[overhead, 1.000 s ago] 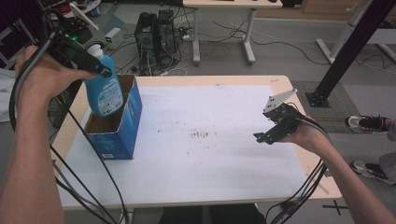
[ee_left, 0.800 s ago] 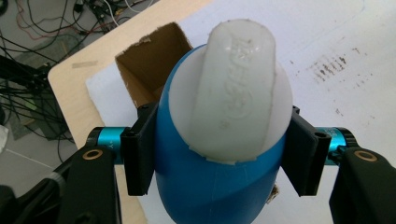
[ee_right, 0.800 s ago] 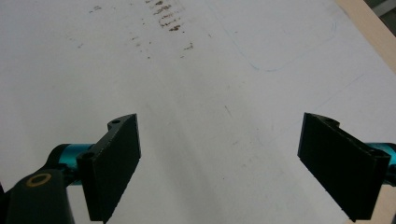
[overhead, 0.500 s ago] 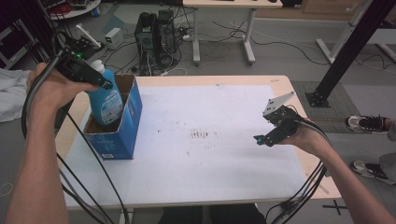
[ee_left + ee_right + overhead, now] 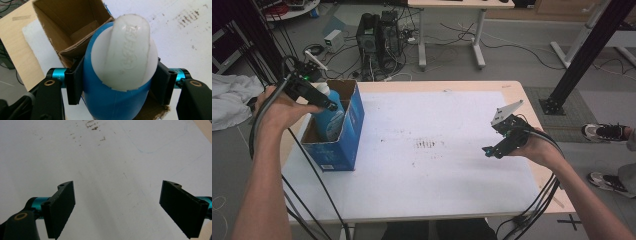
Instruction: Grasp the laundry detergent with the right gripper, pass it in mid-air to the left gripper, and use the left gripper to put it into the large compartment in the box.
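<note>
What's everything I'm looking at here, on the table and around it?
bottle: one, blue with white cap, partly down in the box, held by the left tool
box: one, blue cardboard, open top, table's left end
table: one, wood with stained white sheet
computer towers: two, black, floor behind
cloth: one, white, far left
shoes: two, floor at right
left tool: one, black, shut on the bottle
right tool: one, black, open above the sheet

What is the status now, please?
Left gripper shut on blue bottle, partly inside cardboard box. Right gripper open over white table. Nothing in the way.
</note>
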### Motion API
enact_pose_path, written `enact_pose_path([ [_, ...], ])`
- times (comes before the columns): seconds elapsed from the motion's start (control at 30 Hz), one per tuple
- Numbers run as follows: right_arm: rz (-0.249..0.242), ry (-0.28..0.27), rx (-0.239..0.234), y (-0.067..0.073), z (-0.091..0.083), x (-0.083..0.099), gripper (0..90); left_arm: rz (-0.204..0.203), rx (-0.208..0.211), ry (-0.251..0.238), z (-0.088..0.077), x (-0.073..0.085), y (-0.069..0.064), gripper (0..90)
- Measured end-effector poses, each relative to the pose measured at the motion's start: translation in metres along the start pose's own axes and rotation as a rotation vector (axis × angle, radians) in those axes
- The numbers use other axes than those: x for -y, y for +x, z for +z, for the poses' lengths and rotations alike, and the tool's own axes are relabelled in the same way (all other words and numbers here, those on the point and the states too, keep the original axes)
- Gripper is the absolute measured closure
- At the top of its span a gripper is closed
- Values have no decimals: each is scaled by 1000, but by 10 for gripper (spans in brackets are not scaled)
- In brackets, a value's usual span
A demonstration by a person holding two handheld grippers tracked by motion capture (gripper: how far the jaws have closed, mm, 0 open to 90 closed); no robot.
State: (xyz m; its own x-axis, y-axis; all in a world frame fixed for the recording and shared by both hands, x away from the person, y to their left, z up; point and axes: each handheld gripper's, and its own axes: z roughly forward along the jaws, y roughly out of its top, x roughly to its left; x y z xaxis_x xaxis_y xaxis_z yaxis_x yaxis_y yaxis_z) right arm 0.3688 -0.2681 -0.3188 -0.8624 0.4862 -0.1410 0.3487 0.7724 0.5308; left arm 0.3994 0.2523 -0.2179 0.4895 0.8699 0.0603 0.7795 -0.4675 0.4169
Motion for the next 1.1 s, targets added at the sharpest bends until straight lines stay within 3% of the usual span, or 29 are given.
enact_pose_path([
  [0.03, -13, -8, 0, -1, 1, 0, 125, 7, 0, 4, 3, 2, 1, 370],
  [0.27, 20, 18, -4, 2, 4, 4, 125, 0, 11, 21, 22, 11, 4, 370],
  [0.33, -1, 5, -1, 1, 5, 4, 124, 3, 14, 26, 26, 13, 4, 370],
  [0.4, 25, 17, -4, 3, 6, 5, 124, 13, 19, 35, 29, 14, 4, 370],
  [0.43, -10, 5, -3, 1, 7, 5, 124, 21, 22, 38, 31, 15, 5, 370],
  [0.67, 19, 18, -5, 4, 9, 6, 124, 25, 36, 37, 39, 19, 7, 370],
  [0.77, -20, 13, -6, 2, 10, 6, 125, 30, 37, 40, 43, 21, 8, 370],
  [0.8, 6, 21, -8, 4, 10, 6, 125, 32, 39, 40, 44, 22, 8, 370],
  [1.03, -27, 23, -7, 2, 12, 6, 124, 46, 49, 54, 53, 25, 8, 370],
  [1.1, -11, 20, -4, 4, 13, 6, 125, 44, 53, 53, 55, 26, 8, 370],
])
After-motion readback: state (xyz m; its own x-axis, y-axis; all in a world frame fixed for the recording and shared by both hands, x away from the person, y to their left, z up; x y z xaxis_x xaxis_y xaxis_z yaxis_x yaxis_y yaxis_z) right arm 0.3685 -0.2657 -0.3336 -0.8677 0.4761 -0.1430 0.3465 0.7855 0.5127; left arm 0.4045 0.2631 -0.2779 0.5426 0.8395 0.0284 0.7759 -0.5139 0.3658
